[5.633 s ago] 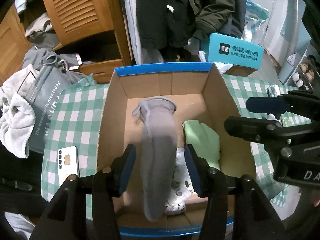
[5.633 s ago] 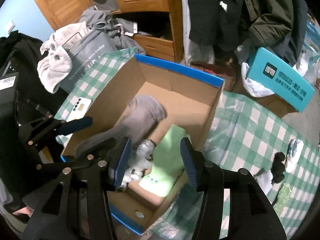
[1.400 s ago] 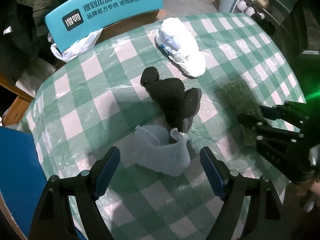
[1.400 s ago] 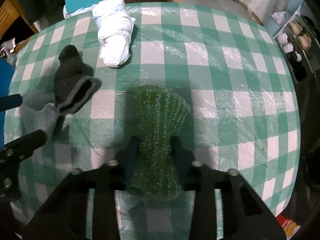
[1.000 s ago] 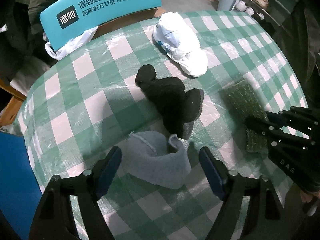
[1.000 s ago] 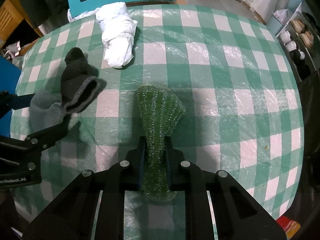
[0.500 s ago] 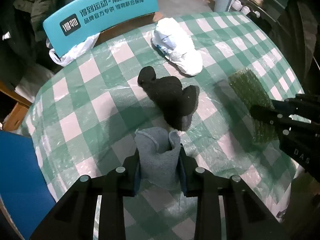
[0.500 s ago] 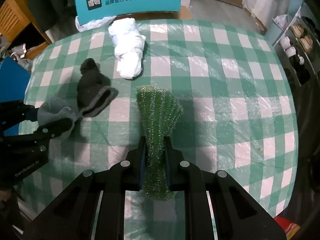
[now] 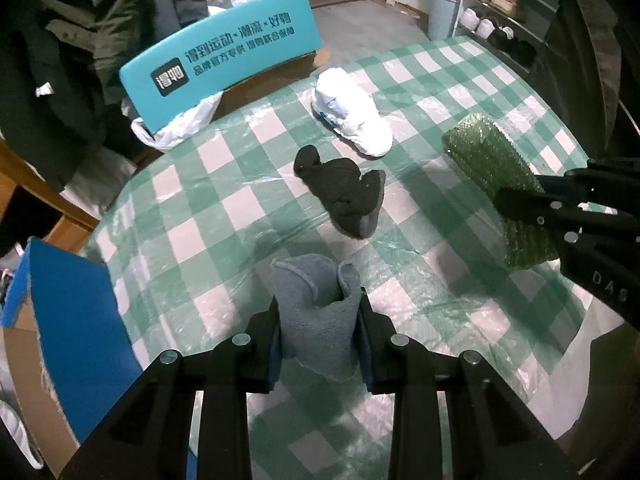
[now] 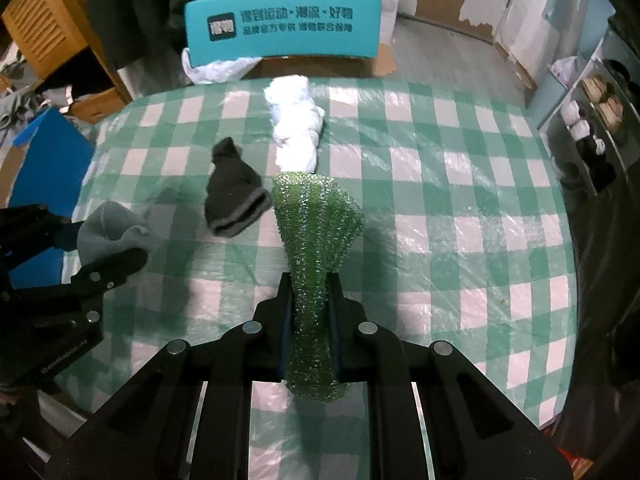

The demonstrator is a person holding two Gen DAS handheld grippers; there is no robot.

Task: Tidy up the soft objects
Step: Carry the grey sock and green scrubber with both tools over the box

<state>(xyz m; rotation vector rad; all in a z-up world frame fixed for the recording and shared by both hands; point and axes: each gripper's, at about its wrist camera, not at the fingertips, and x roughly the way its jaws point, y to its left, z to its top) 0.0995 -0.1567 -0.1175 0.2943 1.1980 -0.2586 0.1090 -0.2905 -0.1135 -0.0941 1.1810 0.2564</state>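
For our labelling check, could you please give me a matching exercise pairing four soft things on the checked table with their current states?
Things:
1. grey fleece sock
2. glittery green mesh cloth
3. black knitted sock with grey cuff
4. white bundled cloth

States:
A. lying loose on the checked tablecloth, nearest the teal box
B. pinched in the right gripper
C. lying loose mid-table
D. pinched in the left gripper

Pairs: 1-D, 2-B, 3-C, 4-A
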